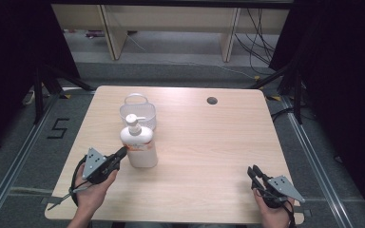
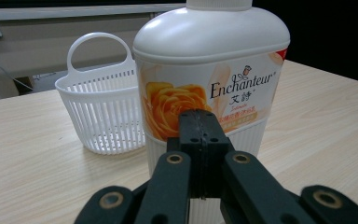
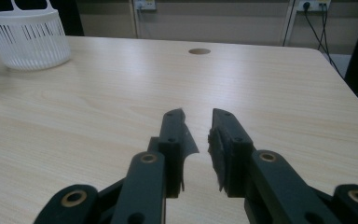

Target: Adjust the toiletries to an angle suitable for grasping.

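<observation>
My left gripper meets the white plastic pump bottle with the orange rose label

Its jaws are pressed together with nothing between them, tips at the bottle's 8 o'clock side; the bottle stands upright on the pale wooden table, the white slotted plastic basket just at its 12 o'clock. My right gripper rests near the table's 5 o'clock corner, jaws slightly apart, empty.

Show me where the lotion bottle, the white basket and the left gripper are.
lotion bottle (image 2: 205,42): left gripper view, on its white shoulder.
white basket (image 1: 132,115): high view, on its slatted wall.
left gripper (image 1: 122,152): high view, at the tips of its jaws.
</observation>
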Motion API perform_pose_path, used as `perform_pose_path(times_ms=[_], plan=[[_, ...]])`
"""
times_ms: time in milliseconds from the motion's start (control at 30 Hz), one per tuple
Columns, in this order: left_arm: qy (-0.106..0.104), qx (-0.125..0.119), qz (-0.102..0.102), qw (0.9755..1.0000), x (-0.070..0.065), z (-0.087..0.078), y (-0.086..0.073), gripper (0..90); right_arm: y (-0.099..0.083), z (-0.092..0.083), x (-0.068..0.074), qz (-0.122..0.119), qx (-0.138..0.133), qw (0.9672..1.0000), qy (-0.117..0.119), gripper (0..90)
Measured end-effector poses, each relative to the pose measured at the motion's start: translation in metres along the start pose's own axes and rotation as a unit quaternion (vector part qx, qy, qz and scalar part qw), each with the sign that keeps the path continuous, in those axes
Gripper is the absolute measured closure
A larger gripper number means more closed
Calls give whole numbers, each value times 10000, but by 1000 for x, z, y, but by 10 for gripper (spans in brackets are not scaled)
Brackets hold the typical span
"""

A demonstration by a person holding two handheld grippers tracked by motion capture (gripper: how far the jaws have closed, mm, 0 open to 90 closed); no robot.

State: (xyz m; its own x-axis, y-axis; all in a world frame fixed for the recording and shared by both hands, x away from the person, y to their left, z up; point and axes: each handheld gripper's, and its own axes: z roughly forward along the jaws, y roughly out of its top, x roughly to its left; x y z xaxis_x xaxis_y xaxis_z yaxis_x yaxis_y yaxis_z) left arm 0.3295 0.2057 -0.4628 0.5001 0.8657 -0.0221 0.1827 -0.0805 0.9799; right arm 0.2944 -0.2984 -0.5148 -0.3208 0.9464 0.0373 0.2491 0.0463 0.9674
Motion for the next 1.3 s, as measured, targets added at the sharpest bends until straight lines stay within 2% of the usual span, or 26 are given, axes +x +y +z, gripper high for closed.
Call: perform_pose_path(times_ms=[200, 267, 333, 367, 400, 467, 533, 567, 600, 633, 667, 733, 767, 800, 833, 867, 900, 933, 1000, 1033, 1100, 1133, 1167, 1200, 1233, 1300], plan=[[26, -2, 19, 10000, 1, -2, 0, 894, 0, 0, 1, 71, 30, 10000, 39, 724], [-18, -102, -14, 9999, 0, -3, 0, 892, 0, 0, 0, 80, 37, 10000, 30, 700], [-37, -82, -47, 9999, -1, -8, 0, 817, 0, 0, 0, 69, 30, 10000, -4, 679], [-81, -165, -129, 9997, -3, -12, 0, 779, 0, -1, 2, 246, 49, 9997, -32, 659], [-81, -165, -129, 9997, -3, -12, 0, 736, 0, -1, 2, 246, 49, 9997, -32, 659], [-55, -200, -221, 9995, -6, -19, 2, 660, 1, -2, 1, 98, 208, 9997, -52, 634], [-62, -226, -254, 9994, -7, -20, 3, 628, 1, -2, 1, 76, 225, 9997, -62, 629], [-40, -205, -269, 9994, -9, -22, 5, 548, 1, -1, 1, 55, 196, 9998, -75, 622], [-35, -245, -273, 9993, -10, -22, 6, 548, 1, -1, 1, 55, 196, 9998, -75, 622], [20, -298, -287, 9991, -12, -22, 7, 504, 1, -2, 0, -8, 186, 9998, -80, 619], [30, -373, -253, 9990, -13, -22, 7, 464, 1, -1, -1, -40, 147, 9998, -86, 615], [130, -313, -162, 9993, -18, -23, 10, 424, 1, -1, 0, 106, 170, 9998, -7, 609], [189, -345, -131, 9991, -21, -23, 13, 394, 0, -1, -1, 33, 56, 10000, -11, 603], [189, -345, -131, 9991, -21, -23, 13, 379, 0, -2, -1, 58, 90, 9999, -23, 598], [241, -357, -35, 9991, -23, -23, 15, 370, 0, 0, 0, 112, -14, 9999, 17, 593], [241, -357, -35, 9991, -23, -23, 15, 364, 0, 0, 0, 112, -14, 9999, 17, 593], [303, -376, 29, 9988, -24, -22, 17, 359, 0, -2, -1, -4, 102, 9999, -37, 591], [303, -376, 29, 9988, -24, -22, 17, 354, 0, -2, 0, 80, 98, 9999, -22, 590], [334, -401, 2, 9986, -23, -21, 19, 348, 0, -1, 0, 57, 42, 10000, -1, 589], [359, -410, 12, 9985, -24, -21, 19, 342, 0, -2, 0, 55, 147, 9998, -81, 588], [375, -433, 34, 9984, -24, -21, 22, 338, 1, -3, 1, 152, 168, 9997, -22, 586], [351, -444, 54, 9984, -23, -20, 23, 338, 0, -2, 0, 168, 84, 9998, 44, 586], [349, -446, 66, 9984, -23, -20, 24, 339, 0, -2, -1, 103, 127, 9999, 48, 586], [358, -455, 59, 9983, -24, -20, 24, 339, 0, -3, 1, 192, 172, 9997, -1, 586], [348, -453, 59, 9983, -24, -19, 25, 343, 1, -1, -1, 61, 55, 10000, -12, 584], [342, -452, 67, 9984, -25, -19, 26, 345, 1, -1, -2, -27, 16, 10000, -35, 583]])
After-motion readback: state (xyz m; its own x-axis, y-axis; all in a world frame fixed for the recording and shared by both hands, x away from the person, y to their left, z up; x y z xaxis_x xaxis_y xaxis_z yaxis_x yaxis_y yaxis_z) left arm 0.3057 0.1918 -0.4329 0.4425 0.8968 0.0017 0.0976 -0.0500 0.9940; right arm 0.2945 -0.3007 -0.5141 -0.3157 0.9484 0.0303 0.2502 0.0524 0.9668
